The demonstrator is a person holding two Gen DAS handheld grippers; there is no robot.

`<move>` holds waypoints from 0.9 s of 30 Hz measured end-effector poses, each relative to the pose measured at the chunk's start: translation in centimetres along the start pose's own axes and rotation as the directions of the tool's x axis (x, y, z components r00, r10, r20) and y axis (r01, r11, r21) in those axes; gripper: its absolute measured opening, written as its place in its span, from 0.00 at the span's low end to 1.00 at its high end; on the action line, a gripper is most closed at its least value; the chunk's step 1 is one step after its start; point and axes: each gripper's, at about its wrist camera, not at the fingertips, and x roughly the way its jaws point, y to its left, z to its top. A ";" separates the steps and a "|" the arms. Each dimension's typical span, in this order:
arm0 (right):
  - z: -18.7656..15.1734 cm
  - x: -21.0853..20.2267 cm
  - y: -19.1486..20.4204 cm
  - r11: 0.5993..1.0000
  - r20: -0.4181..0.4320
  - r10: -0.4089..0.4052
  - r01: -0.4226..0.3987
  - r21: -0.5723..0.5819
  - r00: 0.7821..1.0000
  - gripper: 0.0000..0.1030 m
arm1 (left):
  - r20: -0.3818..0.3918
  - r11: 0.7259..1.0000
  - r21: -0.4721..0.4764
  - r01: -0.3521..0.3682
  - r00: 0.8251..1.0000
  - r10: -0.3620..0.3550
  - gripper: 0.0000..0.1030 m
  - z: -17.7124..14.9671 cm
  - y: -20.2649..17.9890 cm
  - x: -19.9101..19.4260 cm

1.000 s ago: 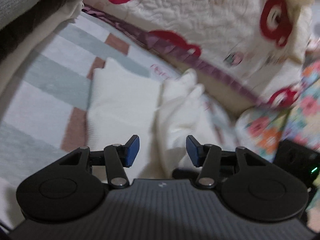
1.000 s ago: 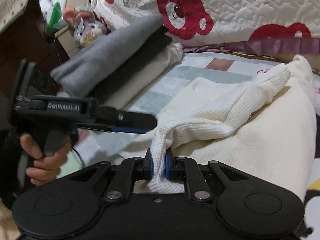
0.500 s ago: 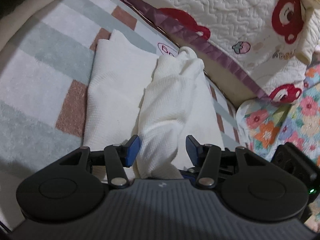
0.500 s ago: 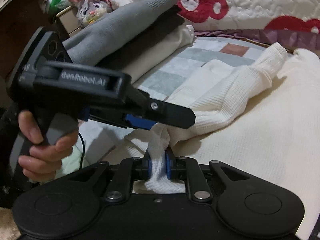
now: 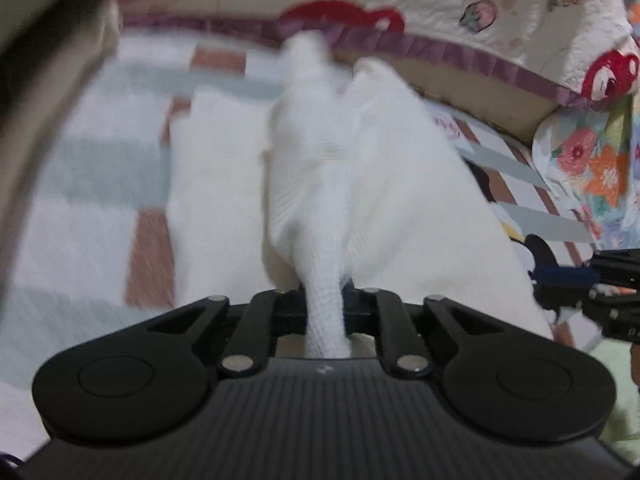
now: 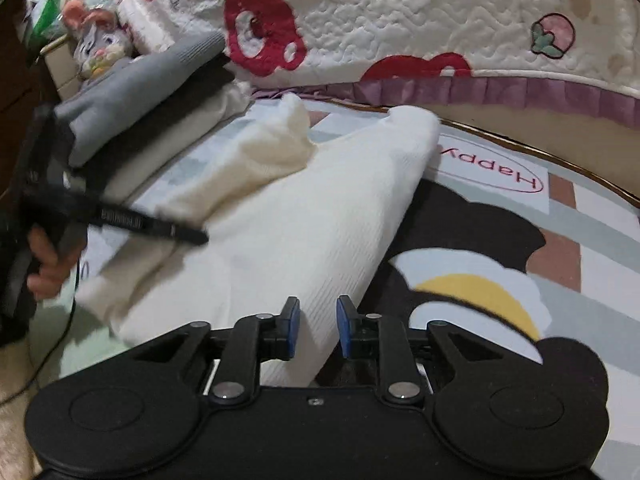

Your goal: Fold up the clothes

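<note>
A white knitted garment (image 6: 300, 220) lies on a striped blanket (image 6: 580, 264), its sleeve (image 5: 312, 160) bunched along the middle. My left gripper (image 5: 325, 300) is closing, and its pads pinch the near end of that sleeve. In the right wrist view the left gripper (image 6: 192, 236) reaches in from the left, held by a hand (image 6: 48, 264). My right gripper (image 6: 318, 328) hovers over the garment's near right edge. Its jaws are opening, the cloth lies beneath the gap, and nothing is pinched. The right gripper (image 5: 560, 280) also shows at the left wrist view's right edge.
A stack of folded grey, dark and cream clothes (image 6: 136, 80) sits at the left. A quilt with red bears (image 6: 400, 20) rises behind the blanket, with a plush toy (image 6: 96, 44) at the far left. A floral cloth (image 5: 592, 160) lies to the right.
My left gripper has shut on the sleeve end that stood between its open jaws. My right gripper has let go of that sleeve end and swung right, over the garment's edge.
</note>
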 end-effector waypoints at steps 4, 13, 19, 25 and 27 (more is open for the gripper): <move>0.2 0.9 1.7 0.996 -0.004 0.012 -0.012 -0.084 1.000 0.34 | 0.108 0.999 -0.047 -0.019 0.994 0.024 0.09 1.0 1.1 -2.5; -0.5 3.0 4.0 0.973 -0.058 -0.060 0.046 -0.226 0.996 0.44 | -0.012 0.994 -0.096 -0.060 0.998 0.059 0.12 0.5 2.7 -0.5; -1.1 2.8 4.2 0.964 -0.099 -0.062 0.034 -0.263 0.993 0.45 | -0.041 0.978 -0.193 -0.081 0.996 0.075 0.13 0.6 4.7 -1.8; -1.2 2.6 3.5 0.976 -0.203 -0.008 -0.036 -0.214 0.979 0.45 | -0.039 0.976 -0.181 -0.120 0.993 0.115 0.16 0.4 4.9 -2.6; -1.2 2.5 3.1 0.982 -0.222 0.011 -0.052 -0.181 0.975 0.45 | 0.006 0.980 -0.145 -0.134 0.991 0.136 0.16 0.4 4.3 -3.9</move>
